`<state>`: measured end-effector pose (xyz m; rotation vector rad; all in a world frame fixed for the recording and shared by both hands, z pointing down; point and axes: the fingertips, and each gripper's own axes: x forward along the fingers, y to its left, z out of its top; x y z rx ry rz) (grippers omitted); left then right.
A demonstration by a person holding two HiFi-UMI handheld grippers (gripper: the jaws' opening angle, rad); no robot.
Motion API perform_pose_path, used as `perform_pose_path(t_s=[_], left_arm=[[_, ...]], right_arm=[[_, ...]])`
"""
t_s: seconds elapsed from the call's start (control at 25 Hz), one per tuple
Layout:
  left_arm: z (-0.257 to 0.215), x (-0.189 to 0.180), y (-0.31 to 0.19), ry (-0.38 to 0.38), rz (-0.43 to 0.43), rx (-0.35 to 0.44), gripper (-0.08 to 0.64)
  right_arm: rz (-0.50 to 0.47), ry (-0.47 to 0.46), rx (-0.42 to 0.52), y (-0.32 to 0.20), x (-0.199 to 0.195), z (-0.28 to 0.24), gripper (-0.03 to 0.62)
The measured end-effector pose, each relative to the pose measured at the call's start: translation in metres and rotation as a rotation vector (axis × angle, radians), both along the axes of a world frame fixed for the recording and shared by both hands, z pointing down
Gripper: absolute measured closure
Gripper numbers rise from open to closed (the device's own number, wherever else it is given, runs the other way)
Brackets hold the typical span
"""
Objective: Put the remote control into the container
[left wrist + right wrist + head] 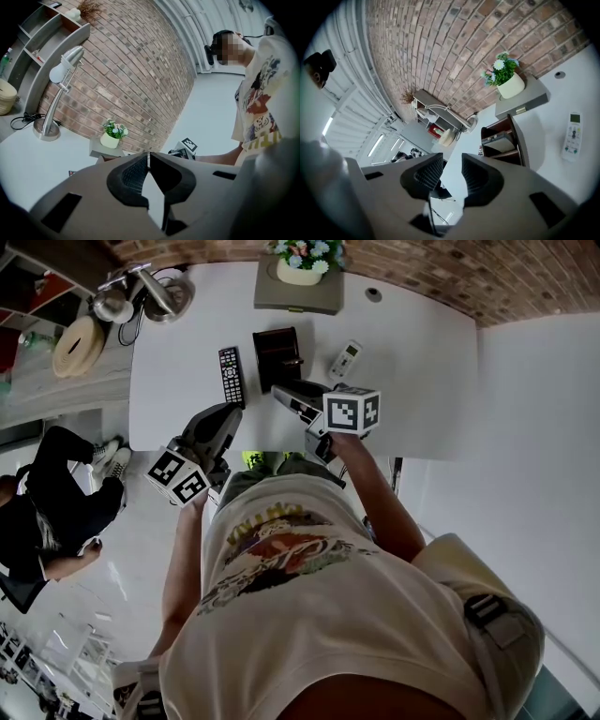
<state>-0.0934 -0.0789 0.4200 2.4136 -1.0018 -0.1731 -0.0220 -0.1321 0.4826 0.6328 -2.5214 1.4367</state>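
Observation:
A black remote control lies on the white table, just left of the dark brown container. A white remote lies to the container's right. My right gripper hovers close in front of the container, its jaws apart with nothing between them. In the right gripper view the container stands ahead, a flat grey thing in one slot, and the white remote lies at the far right. My left gripper is at the table's near edge, empty, its jaws shut.
A potted plant on a grey box stands at the table's far edge. A desk lamp sits at the far left corner. A seated person is on the floor side to the left. A brick wall lies behind the table.

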Motion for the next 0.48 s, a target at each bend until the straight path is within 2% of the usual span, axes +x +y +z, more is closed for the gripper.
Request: perform_pose_path(t_s=[0.2,0.48], left_arm=[[0.000,0.001,0.002,-0.034,0.013,0.015,0.554],[-0.002,-0.017,0.000,-0.071,-0.026,0.031,0.554]], right_arm=[[-0.063,0.066,0.093,0.000,-0.003,-0.003,0.466],[-0.144,0.279,0.303,0.004,-0.009,0.000,0.468]])
